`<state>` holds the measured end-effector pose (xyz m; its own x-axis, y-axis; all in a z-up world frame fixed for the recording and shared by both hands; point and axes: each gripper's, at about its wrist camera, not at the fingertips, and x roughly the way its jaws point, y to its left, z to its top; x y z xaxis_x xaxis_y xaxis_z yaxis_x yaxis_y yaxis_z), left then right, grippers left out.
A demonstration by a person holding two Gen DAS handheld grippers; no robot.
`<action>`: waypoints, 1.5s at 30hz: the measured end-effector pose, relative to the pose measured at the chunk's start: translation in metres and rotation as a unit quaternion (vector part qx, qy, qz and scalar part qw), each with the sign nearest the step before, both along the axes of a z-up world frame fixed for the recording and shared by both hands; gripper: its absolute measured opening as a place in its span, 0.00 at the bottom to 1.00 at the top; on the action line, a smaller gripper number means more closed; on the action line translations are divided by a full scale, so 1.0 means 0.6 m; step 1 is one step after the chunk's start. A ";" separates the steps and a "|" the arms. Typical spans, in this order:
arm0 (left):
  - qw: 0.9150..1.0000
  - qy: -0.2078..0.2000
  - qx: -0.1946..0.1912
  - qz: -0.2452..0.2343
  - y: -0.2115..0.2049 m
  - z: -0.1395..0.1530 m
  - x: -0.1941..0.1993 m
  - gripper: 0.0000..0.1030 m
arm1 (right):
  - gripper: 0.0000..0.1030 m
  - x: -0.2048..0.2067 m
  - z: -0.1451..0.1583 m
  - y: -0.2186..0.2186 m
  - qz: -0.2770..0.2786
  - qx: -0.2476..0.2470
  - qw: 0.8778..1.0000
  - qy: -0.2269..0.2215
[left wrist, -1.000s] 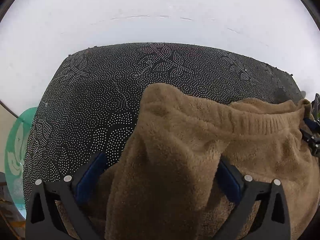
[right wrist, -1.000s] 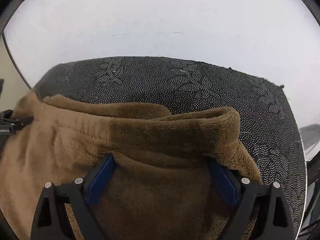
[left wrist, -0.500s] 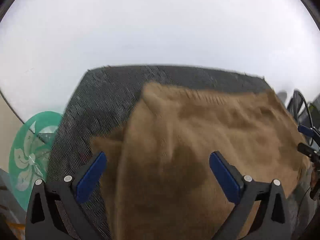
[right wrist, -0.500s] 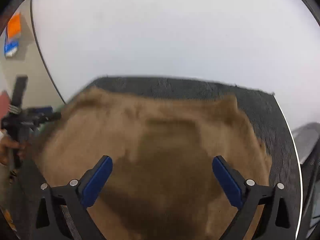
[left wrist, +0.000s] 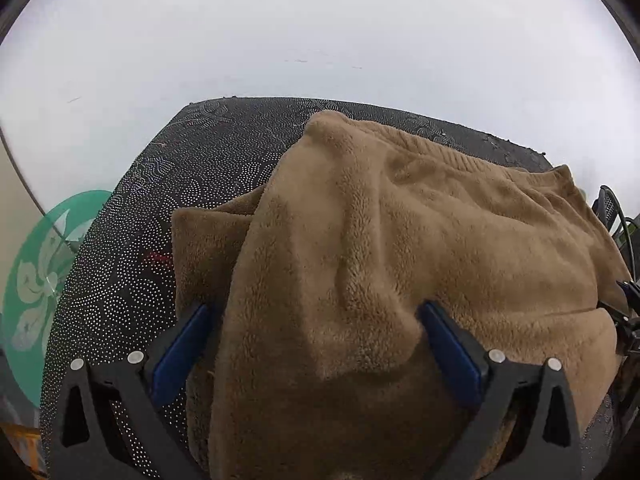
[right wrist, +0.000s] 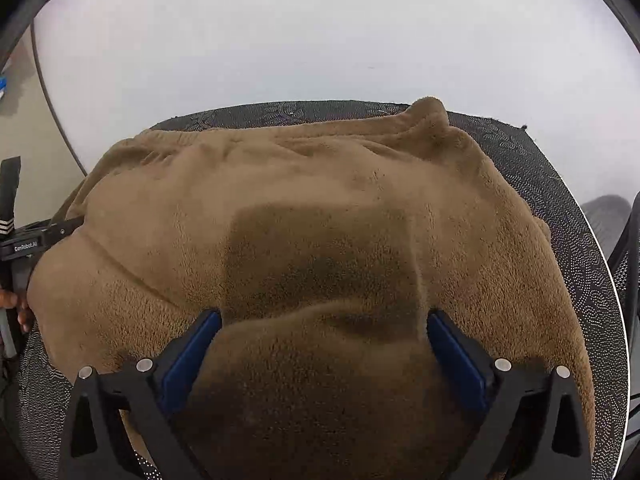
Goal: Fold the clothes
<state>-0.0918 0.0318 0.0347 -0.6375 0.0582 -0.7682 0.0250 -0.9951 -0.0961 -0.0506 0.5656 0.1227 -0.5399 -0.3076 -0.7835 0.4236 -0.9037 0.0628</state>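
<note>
A brown fleece garment (left wrist: 400, 240) lies spread and folded over on a black dotted mat (left wrist: 160, 200). My left gripper (left wrist: 316, 344) hangs over its near left part with jaws wide apart. A raised fold of fleece sits between the blue pads (left wrist: 180, 352), which do not pinch it. In the right wrist view the garment (right wrist: 320, 220) fills the middle. My right gripper (right wrist: 320, 348) stands just as wide over its near edge, with fleece bulging between the pads (right wrist: 456, 356). The left gripper's body (right wrist: 28, 240) shows at the garment's left side.
The mat (right wrist: 560, 184) lies on a white table (left wrist: 320, 40). A green round disc with a white flower (left wrist: 44, 264) sits beyond the mat's left edge. A dark chair frame (right wrist: 630, 264) stands at the right. A hand (right wrist: 16, 304) shows at the far left.
Both grippers have drawn back toward the near edge, so more of the garment shows. Half a second ago the pads stood clear above the fleece; now it bulges between them again.
</note>
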 end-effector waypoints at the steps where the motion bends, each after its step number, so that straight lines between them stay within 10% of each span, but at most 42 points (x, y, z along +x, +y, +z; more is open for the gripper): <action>1: 1.000 0.001 -0.002 0.000 0.000 0.003 0.002 1.00 | 0.99 0.001 0.001 0.001 0.000 0.000 1.000 0.000; 39: 0.998 0.004 0.061 0.011 -0.018 0.059 0.043 1.00 | 1.00 0.007 0.006 0.021 0.000 -0.030 1.000 -0.003; 45: 0.993 0.024 -0.033 -0.115 0.149 0.114 0.090 1.00 | 1.00 0.006 0.006 0.019 0.000 -0.034 0.999 -0.004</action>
